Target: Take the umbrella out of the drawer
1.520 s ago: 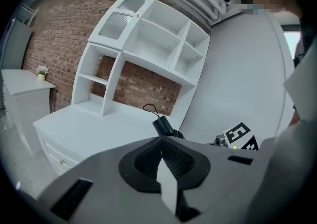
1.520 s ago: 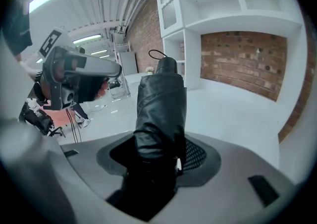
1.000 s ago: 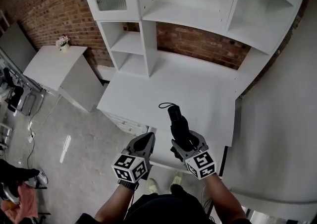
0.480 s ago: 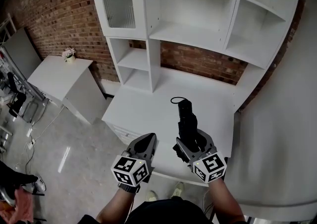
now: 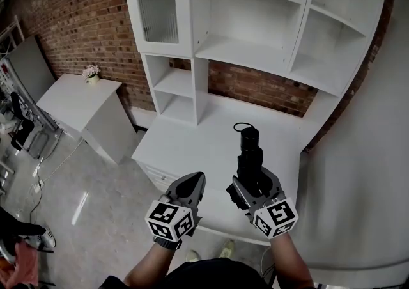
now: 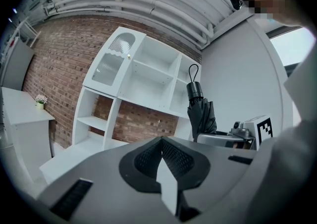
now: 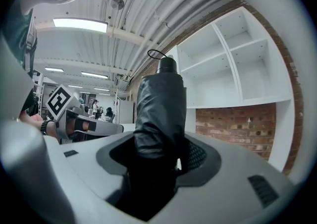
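While right gripper jaws clamp umbrella, lower end hidden | left gripper jaws together, empty

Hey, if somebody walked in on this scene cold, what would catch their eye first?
A folded black umbrella stands out most: the right gripper is shut on it and holds it above the white desk. Beside it, the left gripper is shut and empty. Behind them, a tall white shelf unit stands against a red brick wall.
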`<state>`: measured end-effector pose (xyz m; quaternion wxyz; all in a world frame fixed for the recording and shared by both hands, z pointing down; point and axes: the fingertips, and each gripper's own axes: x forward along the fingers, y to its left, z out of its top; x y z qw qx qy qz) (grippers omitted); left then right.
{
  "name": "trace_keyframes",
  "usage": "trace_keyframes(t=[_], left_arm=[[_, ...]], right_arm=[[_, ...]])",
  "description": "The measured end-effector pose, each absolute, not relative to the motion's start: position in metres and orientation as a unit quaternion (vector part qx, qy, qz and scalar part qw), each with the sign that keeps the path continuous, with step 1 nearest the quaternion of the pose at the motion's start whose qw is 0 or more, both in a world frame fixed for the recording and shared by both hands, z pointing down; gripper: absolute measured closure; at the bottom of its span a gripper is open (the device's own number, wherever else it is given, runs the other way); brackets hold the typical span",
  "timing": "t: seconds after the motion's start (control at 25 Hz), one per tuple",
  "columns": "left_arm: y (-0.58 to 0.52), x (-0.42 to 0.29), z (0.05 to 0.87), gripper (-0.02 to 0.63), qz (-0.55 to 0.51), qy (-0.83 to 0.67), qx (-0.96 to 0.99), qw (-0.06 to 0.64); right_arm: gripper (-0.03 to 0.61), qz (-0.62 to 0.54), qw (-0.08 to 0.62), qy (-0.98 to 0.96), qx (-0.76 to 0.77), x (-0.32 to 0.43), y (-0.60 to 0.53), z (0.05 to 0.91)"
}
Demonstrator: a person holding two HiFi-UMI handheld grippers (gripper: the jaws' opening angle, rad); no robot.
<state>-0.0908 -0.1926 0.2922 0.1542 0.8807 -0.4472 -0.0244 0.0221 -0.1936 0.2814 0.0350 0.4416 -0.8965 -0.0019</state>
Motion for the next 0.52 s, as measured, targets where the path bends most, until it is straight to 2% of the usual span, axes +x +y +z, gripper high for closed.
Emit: trace_keyframes(t=[0.52], left_arm=[[-0.1901,-0.0814,0.2860,0.607,-0.025,-0.442,0.885,0.145]], right_arm=[[0.350,-0.003,0.031,-0.898,0.439,0.0225,-0.1937,0.2756]])
